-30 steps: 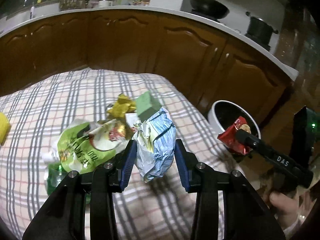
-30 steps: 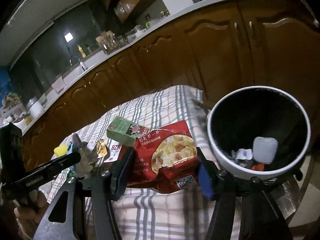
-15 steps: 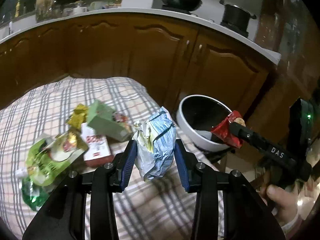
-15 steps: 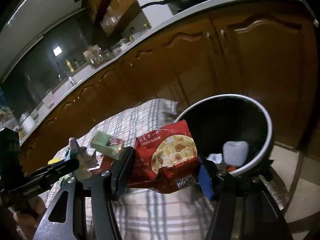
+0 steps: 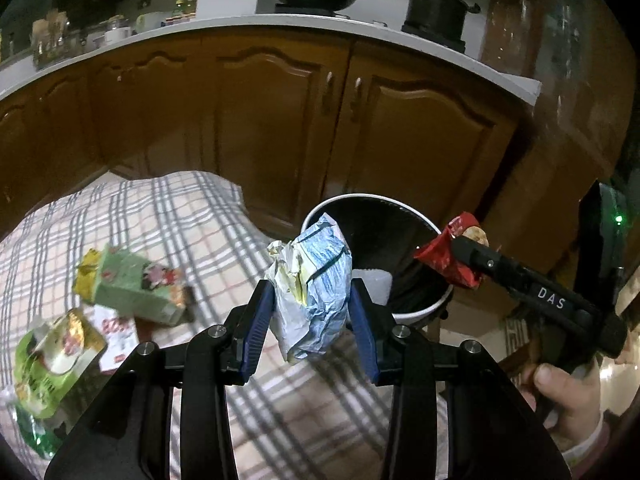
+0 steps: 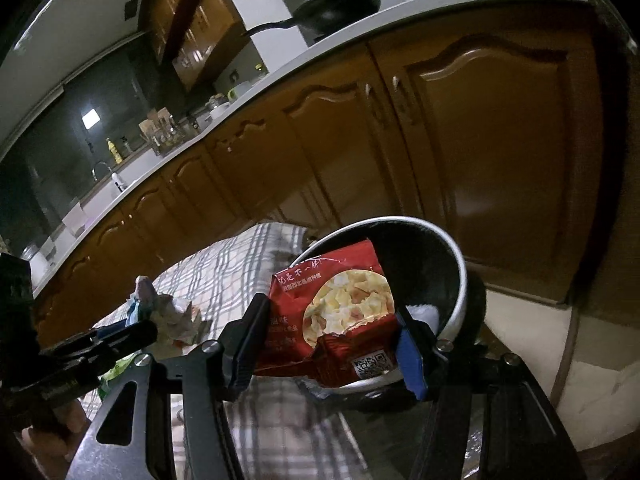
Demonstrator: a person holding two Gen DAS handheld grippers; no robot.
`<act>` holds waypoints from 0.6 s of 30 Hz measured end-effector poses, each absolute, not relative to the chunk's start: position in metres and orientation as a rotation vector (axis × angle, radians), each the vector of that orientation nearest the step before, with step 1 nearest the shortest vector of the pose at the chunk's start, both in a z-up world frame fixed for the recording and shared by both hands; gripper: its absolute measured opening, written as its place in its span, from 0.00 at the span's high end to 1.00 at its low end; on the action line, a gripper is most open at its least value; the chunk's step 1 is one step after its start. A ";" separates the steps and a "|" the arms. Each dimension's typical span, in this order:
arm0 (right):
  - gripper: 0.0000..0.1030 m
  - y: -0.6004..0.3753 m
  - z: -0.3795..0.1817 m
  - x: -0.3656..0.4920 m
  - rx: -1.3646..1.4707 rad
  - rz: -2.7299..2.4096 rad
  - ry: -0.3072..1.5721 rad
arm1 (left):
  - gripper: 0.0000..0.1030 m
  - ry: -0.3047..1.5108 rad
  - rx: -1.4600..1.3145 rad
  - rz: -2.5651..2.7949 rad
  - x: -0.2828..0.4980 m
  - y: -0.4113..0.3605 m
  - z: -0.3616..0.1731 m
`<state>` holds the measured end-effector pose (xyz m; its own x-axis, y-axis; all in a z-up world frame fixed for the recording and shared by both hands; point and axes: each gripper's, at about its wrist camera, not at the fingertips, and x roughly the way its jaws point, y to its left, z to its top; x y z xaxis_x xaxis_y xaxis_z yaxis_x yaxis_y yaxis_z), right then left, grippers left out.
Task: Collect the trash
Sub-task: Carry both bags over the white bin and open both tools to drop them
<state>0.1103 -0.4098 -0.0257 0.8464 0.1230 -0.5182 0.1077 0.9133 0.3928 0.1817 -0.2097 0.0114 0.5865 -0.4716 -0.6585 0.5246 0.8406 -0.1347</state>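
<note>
While the left gripper (image 5: 310, 312) clamps a crumpled blue-and-white wrapper (image 5: 312, 288) standing upright, long axis vertical, before the white-rimmed bin (image 5: 424, 308), the right gripper (image 6: 326, 344) grips a red snack bag (image 6: 336, 312) upright too, its printed face toward the camera, at the bin's rim (image 6: 460, 276).

Two grippers, each pinching one wrapper: crumpled blue-white wrapper (image 5: 316, 292), red snack bag (image 6: 340, 312). One bin (image 5: 424, 312). One green carton (image 5: 132, 288), one green pouch (image 5: 52, 368) on the left.
</note>
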 end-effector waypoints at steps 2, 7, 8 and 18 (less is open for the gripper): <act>0.42 -0.414 -0.026 0.113 0.422 0.001 0.565 | 0.63 0.750 0.080 -0.590 0.186 -0.217 0.009; 0.42 -0.425 -0.028 0.120 0.419 -0.010 0.569 | 0.63 0.761 0.092 -0.602 0.197 -0.235 0.005; 0.42 -0.428 -0.028 0.123 0.418 -0.011 0.570 | 0.63 0.761 0.093 -0.604 0.200 -0.238 0.004; 0.41 -0.437 -0.035 0.142 0.391 -0.011 0.598 | 0.63 0.789 0.101 -0.628 0.224 -0.273 -0.005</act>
<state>0.1420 -0.4371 -0.0350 0.8284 0.1021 -0.5508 0.1221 0.9267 0.3555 0.2237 -0.2727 -0.0046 0.5335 -0.4895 -0.6898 0.5622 0.8145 -0.1431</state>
